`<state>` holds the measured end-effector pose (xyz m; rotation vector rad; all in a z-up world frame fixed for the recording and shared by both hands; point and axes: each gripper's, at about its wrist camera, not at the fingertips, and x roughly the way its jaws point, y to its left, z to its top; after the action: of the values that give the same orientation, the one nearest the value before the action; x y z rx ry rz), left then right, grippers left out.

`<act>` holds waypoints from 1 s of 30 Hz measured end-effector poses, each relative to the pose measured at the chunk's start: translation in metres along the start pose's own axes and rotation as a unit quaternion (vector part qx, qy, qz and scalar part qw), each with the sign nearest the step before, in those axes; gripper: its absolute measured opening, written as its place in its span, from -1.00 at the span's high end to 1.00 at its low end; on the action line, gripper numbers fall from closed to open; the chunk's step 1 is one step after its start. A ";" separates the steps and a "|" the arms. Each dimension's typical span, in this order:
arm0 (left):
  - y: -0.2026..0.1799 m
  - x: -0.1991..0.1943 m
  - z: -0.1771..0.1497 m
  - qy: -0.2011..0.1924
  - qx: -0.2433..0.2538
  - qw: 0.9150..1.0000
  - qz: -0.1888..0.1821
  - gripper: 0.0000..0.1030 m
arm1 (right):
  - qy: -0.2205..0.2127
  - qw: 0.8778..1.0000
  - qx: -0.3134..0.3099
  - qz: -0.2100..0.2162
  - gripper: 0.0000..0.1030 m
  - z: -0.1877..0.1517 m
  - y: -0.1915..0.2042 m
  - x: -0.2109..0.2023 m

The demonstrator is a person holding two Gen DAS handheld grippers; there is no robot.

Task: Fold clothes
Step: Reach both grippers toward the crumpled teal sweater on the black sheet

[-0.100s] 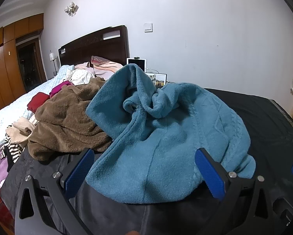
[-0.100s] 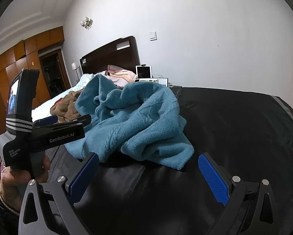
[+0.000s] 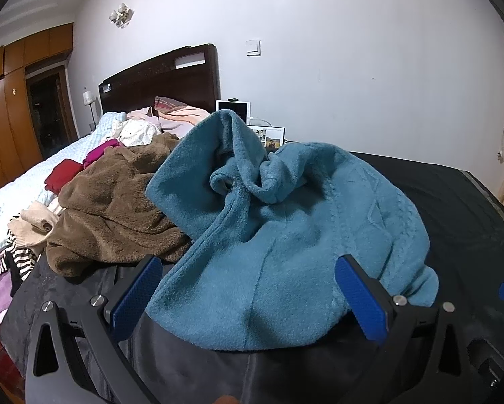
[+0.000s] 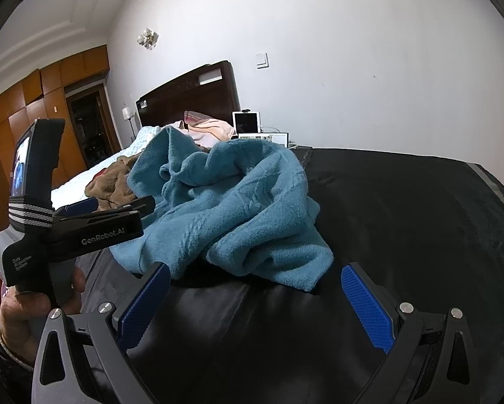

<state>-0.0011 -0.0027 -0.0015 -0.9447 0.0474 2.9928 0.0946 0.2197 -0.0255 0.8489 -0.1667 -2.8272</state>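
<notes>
Crumpled teal fleece garment [image 3: 285, 235] lies heaped on the black glossy sheet [image 4: 403, 208] that covers the near surface, its folds bunched upward at the far side. Near hem of the garment sits between the blue-padded fingers of the left gripper [image 3: 248, 299]; jaws are spread wide, pads not touching the fabric on either side as far as the left wrist view shows. Right gripper [image 4: 255, 306] hovers over bare black sheet just short of the garment's near corner, jaws likewise wide apart and empty. The right wrist view shows the left gripper from the side, held in a hand [image 4: 33, 306] at the frame's left edge. A brown plush garment [image 3: 117, 202] lies just beside the teal one, touching it on the left. Beyond it: red, magenta, cream and striped clothes on a pale quilted bed [image 3: 26, 181], with a dark wooden headboard [image 3: 157, 80] against the white wall.
</notes>
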 end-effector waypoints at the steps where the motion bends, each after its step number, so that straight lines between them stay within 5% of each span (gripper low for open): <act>1: 0.001 0.001 0.000 0.000 -0.001 1.000 -0.002 -1.00 | 0.000 1.000 0.000 0.001 -1.00 0.001 0.000 -0.001; 16: 0.030 0.021 0.010 0.006 -0.025 1.000 -0.009 -1.00 | 0.006 1.000 0.024 0.011 -1.00 0.006 -0.008 0.019; 30: 0.031 0.053 0.042 -0.019 -0.020 0.999 -0.021 -1.00 | 0.031 0.999 0.027 -0.006 -1.00 0.068 -0.039 0.073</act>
<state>-0.0692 -0.0325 0.0036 -0.8800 -0.0331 2.9824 -0.0084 0.2460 -0.0143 0.9494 -0.2302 -2.8158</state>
